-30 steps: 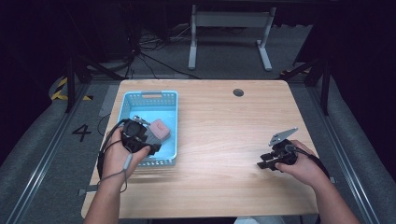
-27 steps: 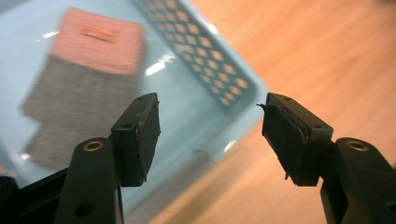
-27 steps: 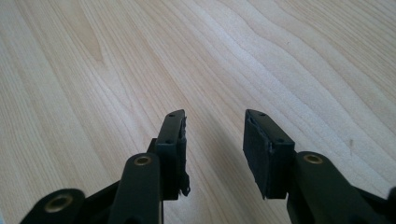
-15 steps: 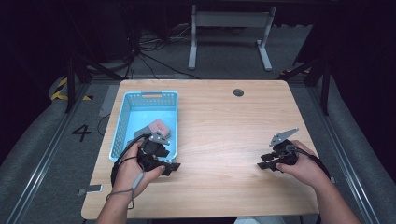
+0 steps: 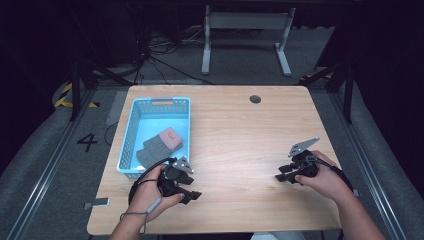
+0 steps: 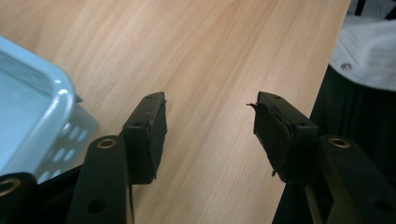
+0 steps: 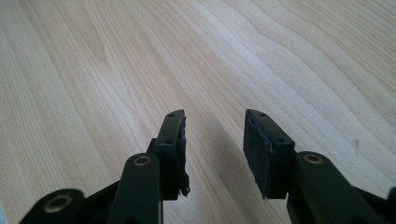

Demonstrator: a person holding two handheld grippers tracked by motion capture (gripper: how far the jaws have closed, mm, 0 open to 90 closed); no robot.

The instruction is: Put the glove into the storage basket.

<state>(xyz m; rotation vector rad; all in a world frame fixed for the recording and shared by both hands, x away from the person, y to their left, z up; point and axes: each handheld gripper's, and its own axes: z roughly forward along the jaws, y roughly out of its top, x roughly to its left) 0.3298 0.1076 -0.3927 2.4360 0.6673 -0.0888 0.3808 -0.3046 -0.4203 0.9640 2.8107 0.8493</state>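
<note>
Jaws of the left gripper (image 5: 192, 192) stand apart with nothing between them — they have just been closing — over bare table (image 5: 240, 150) beside the blue basket (image 5: 131, 142), which holds the folded grey-and-pink cloth (image 5: 159, 146). Right gripper (image 5: 282, 174) gapes, empty.

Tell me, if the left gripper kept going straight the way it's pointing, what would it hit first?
Probably nothing. The left gripper, jaws open and empty, aims along bare table toward its edge. The blue basket lies off to one side. Depth is hard to judge.
</note>
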